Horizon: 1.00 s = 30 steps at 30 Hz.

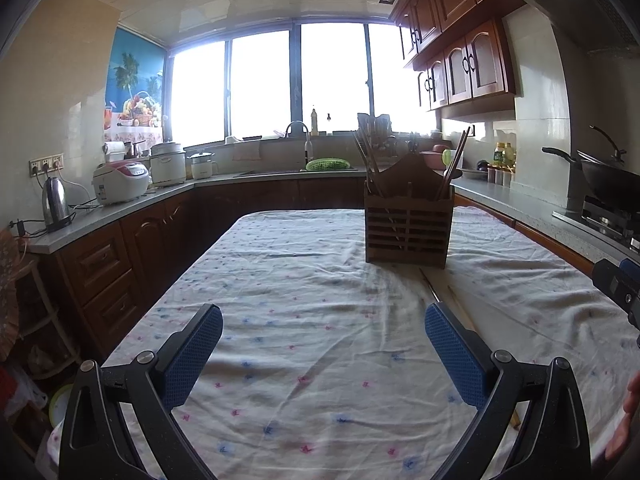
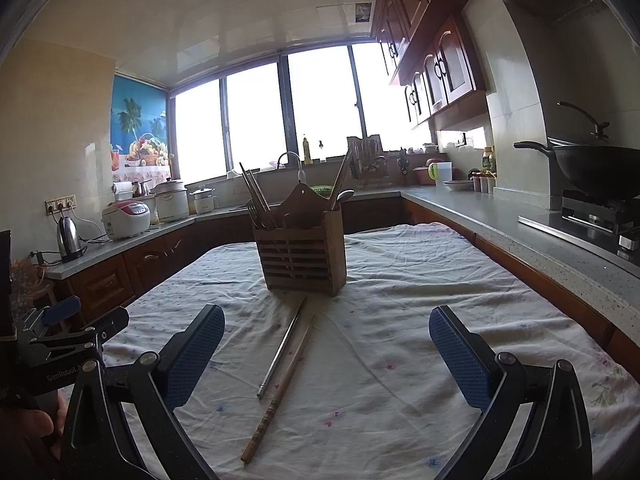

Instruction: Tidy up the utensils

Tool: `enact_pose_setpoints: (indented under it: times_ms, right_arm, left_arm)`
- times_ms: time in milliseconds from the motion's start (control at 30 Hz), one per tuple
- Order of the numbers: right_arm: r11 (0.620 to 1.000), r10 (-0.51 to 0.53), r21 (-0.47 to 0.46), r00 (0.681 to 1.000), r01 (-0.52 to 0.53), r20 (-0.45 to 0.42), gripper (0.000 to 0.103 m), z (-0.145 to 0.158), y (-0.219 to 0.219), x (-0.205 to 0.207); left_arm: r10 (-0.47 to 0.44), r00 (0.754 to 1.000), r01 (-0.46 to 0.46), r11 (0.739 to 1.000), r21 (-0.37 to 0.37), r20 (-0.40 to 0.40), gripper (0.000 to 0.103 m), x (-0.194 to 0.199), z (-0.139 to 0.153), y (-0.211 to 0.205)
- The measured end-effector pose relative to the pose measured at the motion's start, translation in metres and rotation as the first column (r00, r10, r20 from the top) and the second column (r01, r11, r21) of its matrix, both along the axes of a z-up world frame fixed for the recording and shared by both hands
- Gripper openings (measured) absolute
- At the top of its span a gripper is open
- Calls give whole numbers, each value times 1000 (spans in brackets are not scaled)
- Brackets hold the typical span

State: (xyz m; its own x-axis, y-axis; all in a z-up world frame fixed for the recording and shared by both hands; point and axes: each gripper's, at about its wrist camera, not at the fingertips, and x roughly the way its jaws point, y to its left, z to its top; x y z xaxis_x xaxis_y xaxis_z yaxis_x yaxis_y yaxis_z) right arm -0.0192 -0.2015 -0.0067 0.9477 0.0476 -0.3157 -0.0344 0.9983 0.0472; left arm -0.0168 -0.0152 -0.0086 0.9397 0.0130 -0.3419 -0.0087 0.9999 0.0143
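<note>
Wooden chopstick (image 2: 280,392) and metal chopstick (image 2: 282,346) lie nearly touching on the wrinkled tablecloth (image 2: 400,320), so the released, empty right claw (image 2: 326,354) risks pinching both, or cloth; left claw (image 1: 324,354) likewise gapes empty.

We are holding our left gripper (image 1: 323,344) level and pointing forward, its two blue-padded fingers (image 1: 191,354) spread wide with nothing between them. We are holding our right gripper (image 2: 326,350) the same way, jaws wide apart and empty. Each tool is showing at the edge of the other's view, the two side by side. Part of a hand (image 2: 28,436) is gripping behind the left tool.
</note>
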Motion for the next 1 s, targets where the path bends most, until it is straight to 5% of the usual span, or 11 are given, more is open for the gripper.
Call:
enact_pose_setpoints:
  times_ms: [1000]
  right_arm:
    - [1000, 11, 14, 1000, -11, 13, 103, 4, 5, -3]
  left_arm:
    - [-1, 1000, 1, 1000, -3, 1, 102, -4, 2, -9]
